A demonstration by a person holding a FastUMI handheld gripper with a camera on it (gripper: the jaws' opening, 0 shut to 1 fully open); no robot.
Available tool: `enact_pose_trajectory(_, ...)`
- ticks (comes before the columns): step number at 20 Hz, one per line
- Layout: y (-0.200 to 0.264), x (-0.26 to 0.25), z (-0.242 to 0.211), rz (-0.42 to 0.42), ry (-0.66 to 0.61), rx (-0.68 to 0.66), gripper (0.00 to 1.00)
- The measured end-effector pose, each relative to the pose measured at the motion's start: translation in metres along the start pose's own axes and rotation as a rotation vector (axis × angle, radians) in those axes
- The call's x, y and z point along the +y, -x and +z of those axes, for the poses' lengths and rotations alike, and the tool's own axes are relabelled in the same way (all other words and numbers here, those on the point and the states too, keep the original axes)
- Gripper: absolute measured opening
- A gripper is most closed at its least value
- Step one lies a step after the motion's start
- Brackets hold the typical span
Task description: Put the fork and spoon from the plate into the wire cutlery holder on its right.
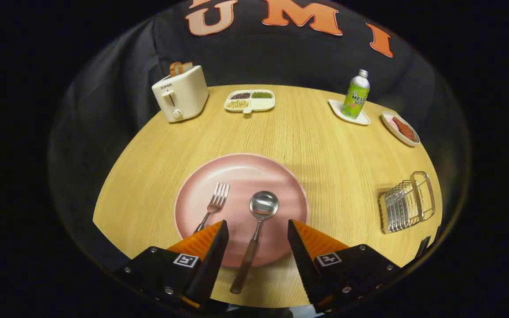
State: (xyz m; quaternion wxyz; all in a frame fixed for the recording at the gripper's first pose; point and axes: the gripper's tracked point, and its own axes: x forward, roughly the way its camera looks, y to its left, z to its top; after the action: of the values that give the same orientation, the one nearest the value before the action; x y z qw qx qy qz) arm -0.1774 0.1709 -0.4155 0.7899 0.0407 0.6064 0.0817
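Note:
A pink plate [241, 172] lies on the round wooden table just ahead of my fingers. On it a silver fork [214, 204] rests left of a silver spoon [263, 205]. The spoon's brown handle runs back over the plate's near rim and lies between my two fingers, which do not touch it. The fork's handle passes under my left fingertip [219, 232]. My gripper [257, 226] is open, its orange and black fingers wide apart above the plate's near edge. The wire cutlery holder [407, 202] stands to the right of the plate near the table's edge.
Along the far side of the table stand a cream toaster [180, 93], a divided dish of beans [249, 101], a green bottle [356, 94] on a small white tray, and an oval dish with red food [401, 128]. Bare wood lies between plate and holder.

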Motion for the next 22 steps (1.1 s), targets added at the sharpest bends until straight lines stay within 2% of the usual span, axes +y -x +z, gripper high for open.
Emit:
enact_pose_trajectory(4,-0.012,0.002,-0.014,-0.010,0.020,0.078,0.70)
enact_pose_trajectory(7,-0.017,0.006,-0.023,-0.003,0.027,0.135,0.56)
enact_pose_trajectory(10,-0.021,0.007,-0.027,0.001,0.036,0.154,0.49)
enact_pose_trajectory(13,-0.022,0.007,-0.035,0.003,0.036,0.203,0.31)
enact_pose_trajectory(15,-0.022,0.006,-0.033,0.005,0.026,0.214,0.23)
enact_pose_trajectory(19,-0.025,0.000,-0.031,0.009,0.001,0.223,0.11)
enact_pose_trajectory(22,-0.023,-0.001,-0.026,0.014,0.003,0.198,0.08)
